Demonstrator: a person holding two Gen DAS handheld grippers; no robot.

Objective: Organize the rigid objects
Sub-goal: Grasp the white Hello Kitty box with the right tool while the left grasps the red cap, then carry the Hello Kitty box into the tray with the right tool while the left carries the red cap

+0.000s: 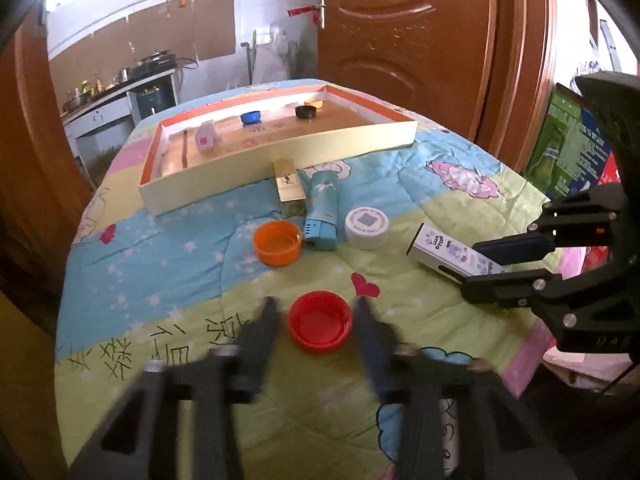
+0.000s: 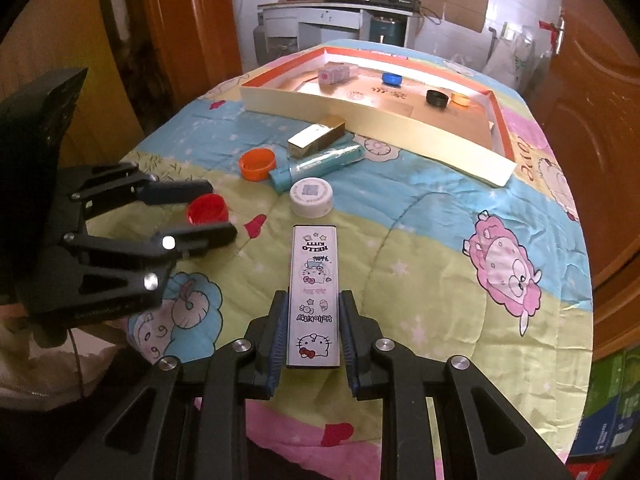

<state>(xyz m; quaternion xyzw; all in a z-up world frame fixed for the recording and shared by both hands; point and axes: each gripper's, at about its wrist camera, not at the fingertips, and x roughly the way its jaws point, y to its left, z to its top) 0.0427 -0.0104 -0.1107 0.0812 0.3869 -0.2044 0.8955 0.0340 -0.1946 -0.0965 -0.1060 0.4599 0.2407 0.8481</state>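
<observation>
A: Nearest first — right gripper [image 2: 314, 330] clamped on the long white cartoon-printed box [image 2: 314, 280], pads pressed to both long sides, box lying flat on the quilt [image 2: 420, 240].

B: And the left gripper [image 1: 316, 312]?

A: Straddling the red cap [image 1: 320, 326], cap open side up between the fingers. Blurred; a sliver of gap visible each side in the left wrist view, so not yet gripping, it seems.

B: Progress on the sorting?

A: Under halfway, by the look of it. Already in the shallow tray [image 1: 280, 168] at the far end: a small pink-and-white box [image 1: 206, 138], a blue cap [image 1: 251, 117], a black cap [image 1: 306, 111], a yellow-orange cap [image 1: 314, 103]. Left out on the quilt: red cap, cartoon box, orange cap [image 1: 277, 243], white lid [image 1: 367, 227], teal tube [image 1: 321, 210], gold box [image 1: 289, 186].

B: Anything in the way?

A: Gold box and teal tube lying together just before the tray's near wall — straight along the carry path, so probably a lift over them. Beyond: wooden doors and a kitchen counter, well apart.
</observation>
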